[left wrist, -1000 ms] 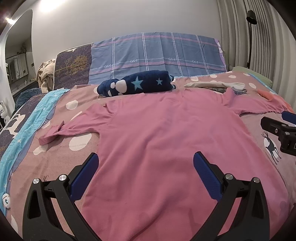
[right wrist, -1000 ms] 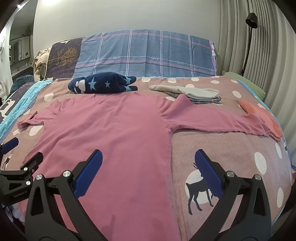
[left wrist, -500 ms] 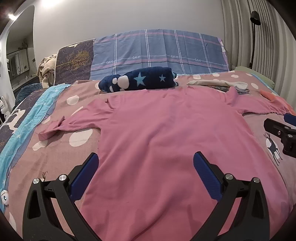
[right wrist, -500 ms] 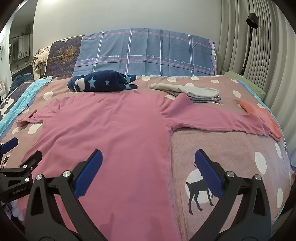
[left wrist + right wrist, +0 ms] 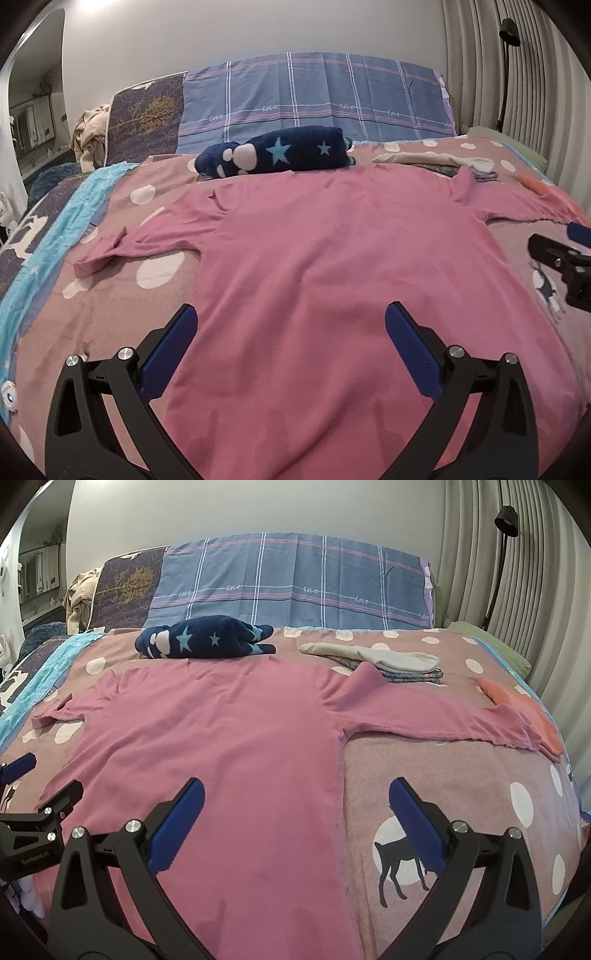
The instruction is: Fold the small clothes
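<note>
A pink long-sleeved top [image 5: 332, 266] lies spread flat on the bed [image 5: 461, 775], hem toward the near edge, neckline far, its 2 sleeves stretched out left and right. The left sleeve [image 5: 122, 251] ends in a small curled cuff; the right sleeve [image 5: 443, 720] runs out to touch an orange cloth [image 5: 524, 709].

The left gripper [image 5: 291, 332] hovers over the near part of the body, jaws spread wide and holding nothing. The right gripper [image 5: 295, 808] hangs over the right side seam, likewise released and empty, 1 finger above the top and 1 above the bedspread.

Judging by this, the garment is laid out and the first fold has not begun. The next move probably calls for pinching a sleeve or side edge and carrying it across the body, keeping the fabric flat.

Beyond the neckline sits a navy star-patterned bundle [image 5: 280, 155], touching or nearly touching the collar. To its right is a small stack of folded clothes [image 5: 388, 664], and blue plaid pillows [image 5: 295, 587] stand at the far end.
</note>
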`<state>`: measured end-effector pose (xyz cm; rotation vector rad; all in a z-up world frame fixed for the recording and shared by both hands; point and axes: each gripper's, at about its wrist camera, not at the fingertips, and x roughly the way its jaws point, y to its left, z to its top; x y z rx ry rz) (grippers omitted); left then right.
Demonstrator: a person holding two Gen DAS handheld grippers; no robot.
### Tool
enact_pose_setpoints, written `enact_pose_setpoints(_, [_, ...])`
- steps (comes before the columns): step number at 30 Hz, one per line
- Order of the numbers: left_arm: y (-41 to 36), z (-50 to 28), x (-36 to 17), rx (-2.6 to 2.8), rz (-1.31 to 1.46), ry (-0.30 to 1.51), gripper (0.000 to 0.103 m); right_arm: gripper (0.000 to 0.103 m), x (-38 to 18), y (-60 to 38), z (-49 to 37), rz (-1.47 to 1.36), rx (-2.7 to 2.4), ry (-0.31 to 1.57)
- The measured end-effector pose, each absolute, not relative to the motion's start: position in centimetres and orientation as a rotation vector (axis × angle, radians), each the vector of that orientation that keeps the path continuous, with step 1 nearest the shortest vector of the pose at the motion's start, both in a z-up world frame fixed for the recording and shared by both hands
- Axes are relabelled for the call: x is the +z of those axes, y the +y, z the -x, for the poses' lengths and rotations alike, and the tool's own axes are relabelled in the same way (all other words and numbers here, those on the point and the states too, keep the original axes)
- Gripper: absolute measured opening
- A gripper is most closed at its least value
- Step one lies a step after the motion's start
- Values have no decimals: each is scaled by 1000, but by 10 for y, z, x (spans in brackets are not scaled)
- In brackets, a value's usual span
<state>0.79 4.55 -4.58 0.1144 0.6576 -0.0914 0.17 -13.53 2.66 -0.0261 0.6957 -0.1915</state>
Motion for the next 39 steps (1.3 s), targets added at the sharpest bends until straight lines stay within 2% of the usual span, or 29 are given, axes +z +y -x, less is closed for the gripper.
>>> enact_pose_setpoints(4, [74,-23,-46,-11,-104,679,91,101,24,-137,-5,35,-197,703])
enact_pose_setpoints(8, [136,-45,-43,118,-53,706,71,101,23,-142,-12,37,-207,715])
enact_pose_setpoints(11, [199,-69,-44,266,-16,737,59,101,19,-144,-16,43,-205,721])
enact_pose_setpoints(15, [269,-117,-45,405,-20,796,59,101,12,-144,-24,44,-196,742])
enact_pose_setpoints(18, [319,-157,-48,426,115,844,59,101,8,-144,-29,43,-200,759])
enact_pose_setpoints(22, [365,-203,-63,500,246,888,67,101,1,-144,-37,61,-221,787])
enact_pose_setpoints(25, [375,-232,-85,452,340,944,67,101,-5,-149,-44,57,-241,807])
enact_pose_setpoints(27, [375,-244,-98,387,384,984,60,101,-9,-152,-50,47,-253,821])
enact_pose_setpoints(29, [369,-252,-105,343,384,988,15,101,-12,-155,-54,36,-257,831])
enact_pose_setpoints(30, [366,-252,-104,344,376,983,10,101,-13,-155,-55,33,-257,834])
enact_pose_setpoints(35, [334,-239,-58,218,363,833,9,101,-16,-155,-59,43,-247,834])
enact_pose_setpoints(39, [255,-217,2,13,258,696,9,101,-15,-158,-63,25,-244,824])
